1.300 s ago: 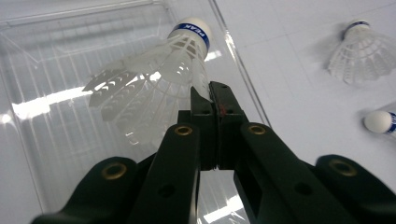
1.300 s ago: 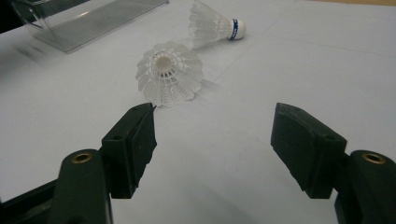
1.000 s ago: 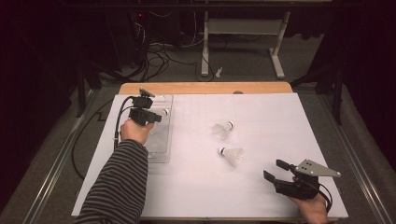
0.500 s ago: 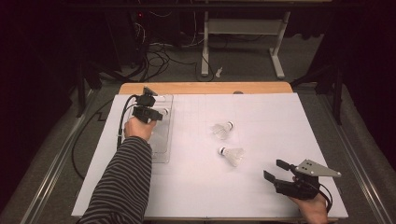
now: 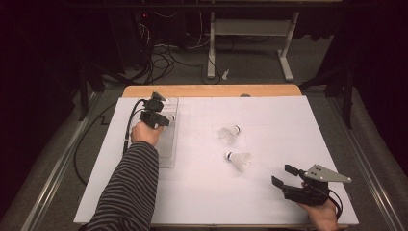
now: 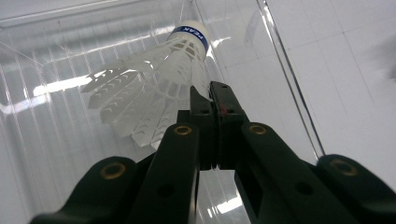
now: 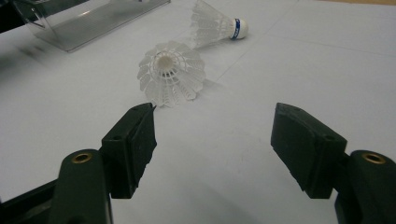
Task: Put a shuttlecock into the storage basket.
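Item: white plastic shuttlecock (image 6: 154,88), pinched by left gripper (image 6: 215,100) over clear plastic tray (image 5: 166,144) (unreleased). Two feathered shuttlecocks (image 5: 230,133) (image 5: 239,160) outstanding; right gripper (image 7: 212,135) gaping.

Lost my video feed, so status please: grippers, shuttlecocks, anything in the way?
Left gripper shut on white plastic shuttlecock inside clear plastic box. Right gripper open, idle near two loose white shuttlecocks on the white table. Nothing in the way.

I count three white plastic feathered shuttlecocks: one (image 6: 154,88) in my left jaws, two (image 5: 230,133) (image 5: 239,160) lying loose; one clear plastic tray (image 5: 167,154); two black two-jaw grippers (image 5: 166,119) (image 5: 284,175).
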A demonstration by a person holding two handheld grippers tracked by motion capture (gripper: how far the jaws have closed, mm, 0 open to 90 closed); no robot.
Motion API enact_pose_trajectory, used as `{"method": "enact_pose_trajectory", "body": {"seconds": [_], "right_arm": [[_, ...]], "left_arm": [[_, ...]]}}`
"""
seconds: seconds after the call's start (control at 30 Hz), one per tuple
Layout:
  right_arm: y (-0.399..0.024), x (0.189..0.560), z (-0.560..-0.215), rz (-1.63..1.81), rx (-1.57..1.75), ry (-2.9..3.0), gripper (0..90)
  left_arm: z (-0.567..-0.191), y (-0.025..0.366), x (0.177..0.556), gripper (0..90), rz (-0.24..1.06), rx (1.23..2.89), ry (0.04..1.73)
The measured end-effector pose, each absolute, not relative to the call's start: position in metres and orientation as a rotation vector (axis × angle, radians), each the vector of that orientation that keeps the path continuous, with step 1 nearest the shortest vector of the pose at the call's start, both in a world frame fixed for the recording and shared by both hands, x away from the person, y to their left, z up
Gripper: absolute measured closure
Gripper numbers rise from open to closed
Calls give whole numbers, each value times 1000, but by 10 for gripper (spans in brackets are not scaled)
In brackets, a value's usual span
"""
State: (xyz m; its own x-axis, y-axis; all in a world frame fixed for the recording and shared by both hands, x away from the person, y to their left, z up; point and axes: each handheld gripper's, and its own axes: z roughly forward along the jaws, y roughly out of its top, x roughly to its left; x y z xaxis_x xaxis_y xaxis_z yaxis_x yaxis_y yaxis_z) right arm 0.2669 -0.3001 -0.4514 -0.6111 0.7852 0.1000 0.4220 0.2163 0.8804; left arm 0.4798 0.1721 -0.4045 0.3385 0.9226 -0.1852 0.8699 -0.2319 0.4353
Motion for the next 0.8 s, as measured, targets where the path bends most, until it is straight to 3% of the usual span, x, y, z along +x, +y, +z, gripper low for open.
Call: {"method": "enact_pose_trajectory", "body": {"seconds": [0.37, 0.8], "right_arm": [[-300, 267, -451, 1358, 1120, 2128, 313], [-301, 266, -451, 1358, 1121, 2127, 313]], "left_arm": [[-404, 172, 479, 860, 136, 2155, 1561], [-401, 172, 474, 743, 126, 2185, 1537]]}}
